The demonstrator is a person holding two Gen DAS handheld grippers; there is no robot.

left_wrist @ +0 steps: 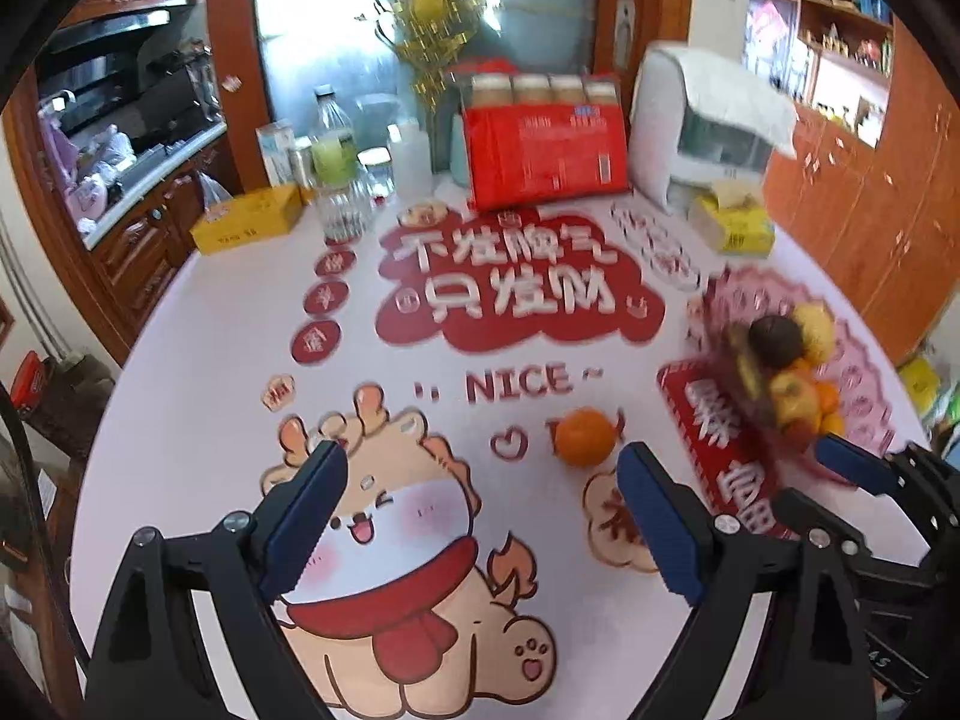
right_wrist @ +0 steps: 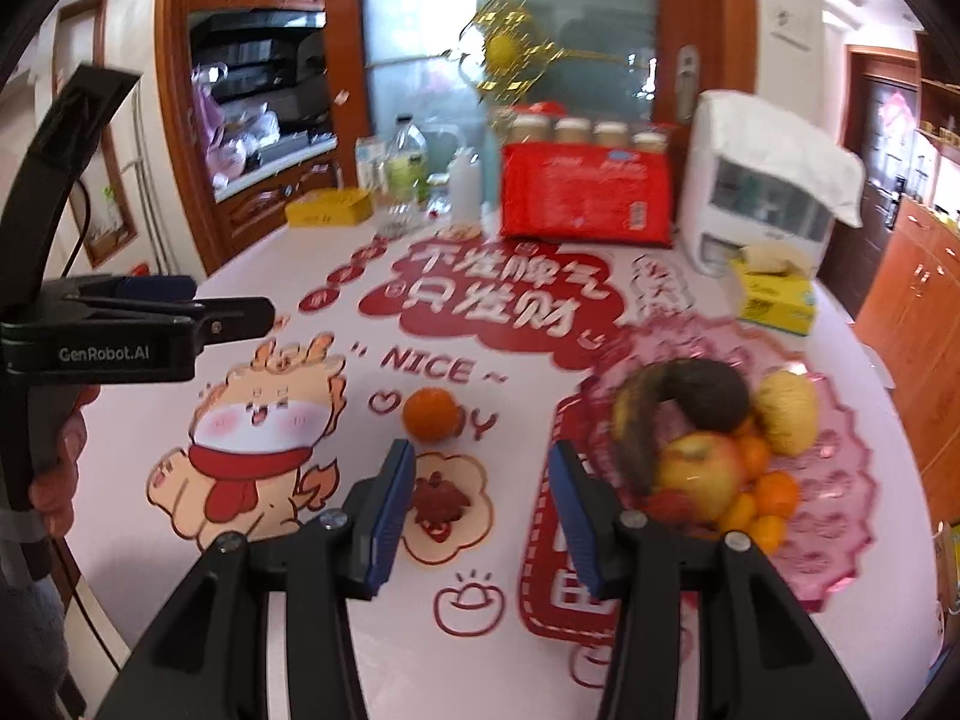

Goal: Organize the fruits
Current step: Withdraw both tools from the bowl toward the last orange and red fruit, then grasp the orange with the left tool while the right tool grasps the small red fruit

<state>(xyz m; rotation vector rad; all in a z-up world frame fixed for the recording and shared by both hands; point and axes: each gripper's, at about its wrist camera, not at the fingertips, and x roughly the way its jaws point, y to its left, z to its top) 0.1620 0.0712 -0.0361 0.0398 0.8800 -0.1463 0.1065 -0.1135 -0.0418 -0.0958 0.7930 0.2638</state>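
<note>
Left gripper (left_wrist: 480, 516): You hold it low over the table (left_wrist: 198, 372), jaws spread wide, nothing in them. It points at the cartoon dragon, with the loose fruit just ahead and a bit to the right.
Right gripper (right_wrist: 480, 510): Your jaws here are also apart and hold nothing. They sit between the loose fruit and the pink tray, so either one looks easy to reach.
Orange (right_wrist: 429, 414): It sits alone on the table, near the "NICE" words, apart from the tray. It is likely the last fruit to put away.
Pink tray (right_wrist: 840, 480): It sits to the right and holds the other fruits in a pile: an apple (right_wrist: 699, 471), small oranges, a dark round fruit and a yellow one.
Next job: Probably pick up the orange and set it in the tray. It is round, so it may roll.
</note>
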